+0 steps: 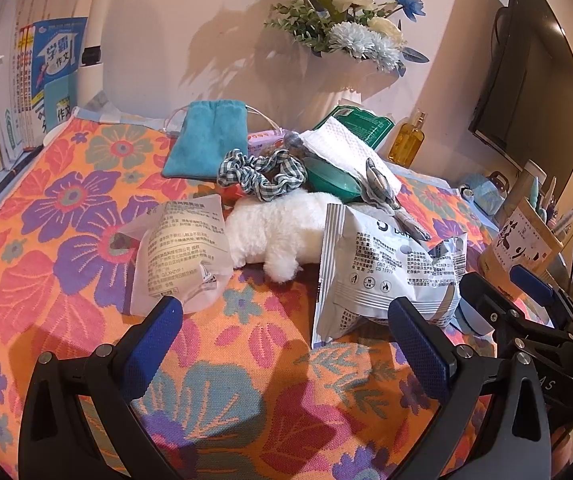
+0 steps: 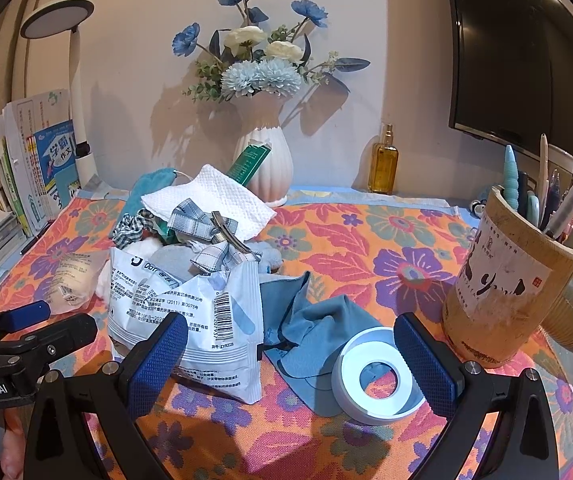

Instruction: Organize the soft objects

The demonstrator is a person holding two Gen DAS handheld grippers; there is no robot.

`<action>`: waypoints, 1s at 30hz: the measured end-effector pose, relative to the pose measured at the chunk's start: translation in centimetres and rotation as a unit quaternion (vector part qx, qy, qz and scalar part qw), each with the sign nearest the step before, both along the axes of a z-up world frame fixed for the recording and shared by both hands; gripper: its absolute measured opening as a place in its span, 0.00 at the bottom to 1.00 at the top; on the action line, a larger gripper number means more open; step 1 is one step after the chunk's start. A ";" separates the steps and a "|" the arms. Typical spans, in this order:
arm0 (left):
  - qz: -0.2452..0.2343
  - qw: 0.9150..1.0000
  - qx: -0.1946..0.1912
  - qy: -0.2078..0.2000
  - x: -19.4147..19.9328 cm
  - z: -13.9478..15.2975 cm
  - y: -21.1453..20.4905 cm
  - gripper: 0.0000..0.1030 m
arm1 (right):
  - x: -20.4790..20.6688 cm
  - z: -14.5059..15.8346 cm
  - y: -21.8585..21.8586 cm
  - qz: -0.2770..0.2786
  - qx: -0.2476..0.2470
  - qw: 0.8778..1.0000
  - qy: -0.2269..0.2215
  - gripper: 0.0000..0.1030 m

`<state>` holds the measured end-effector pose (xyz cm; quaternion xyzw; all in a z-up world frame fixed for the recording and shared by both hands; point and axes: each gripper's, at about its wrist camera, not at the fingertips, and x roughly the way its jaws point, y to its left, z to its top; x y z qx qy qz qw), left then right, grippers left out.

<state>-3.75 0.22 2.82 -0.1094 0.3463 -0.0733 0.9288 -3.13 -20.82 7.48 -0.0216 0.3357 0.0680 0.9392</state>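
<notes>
A pile of soft things lies on the flowered cloth [image 1: 66, 216]. It holds a white plush [image 1: 278, 228], a checked scrunchie [image 1: 262, 172], a teal pouch [image 1: 206, 140], a plaid bow clip [image 2: 214, 236], a white towel [image 2: 210, 200], a clear packet [image 1: 182, 252] and a grey-white wipes packet [image 1: 386, 272] [image 2: 190, 312]. A crumpled blue cloth [image 2: 310, 328] lies to the pile's right. My left gripper [image 1: 286, 340] is open, just short of the two packets. My right gripper [image 2: 292, 360] is open over the blue cloth, holding nothing.
A white ring [image 2: 378, 376] rests on the blue cloth by the right finger. A wooden pen holder [image 2: 514, 280] stands at right. A vase [image 2: 262, 164] and an amber bottle [image 2: 384, 164] stand by the wall, books [image 1: 26, 92] at left, a dark monitor [image 2: 526, 48] upper right.
</notes>
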 end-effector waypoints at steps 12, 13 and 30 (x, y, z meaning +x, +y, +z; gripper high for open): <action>-0.001 1.000 0.012 0.001 0.0 -0.2 -0.6 0.99 | -0.1 0.1 -0.3 -0.005 0.010 1.000 0.000 1.00; -0.002 1.000 0.013 0.001 0.0 -0.2 -0.6 0.99 | -0.1 0.1 -0.5 -0.008 0.015 1.000 -0.001 1.00; -0.046 0.997 -0.048 0.049 -0.8 0.0 -2.4 0.99 | -1.4 0.1 -6.5 -0.049 0.054 0.995 0.073 1.00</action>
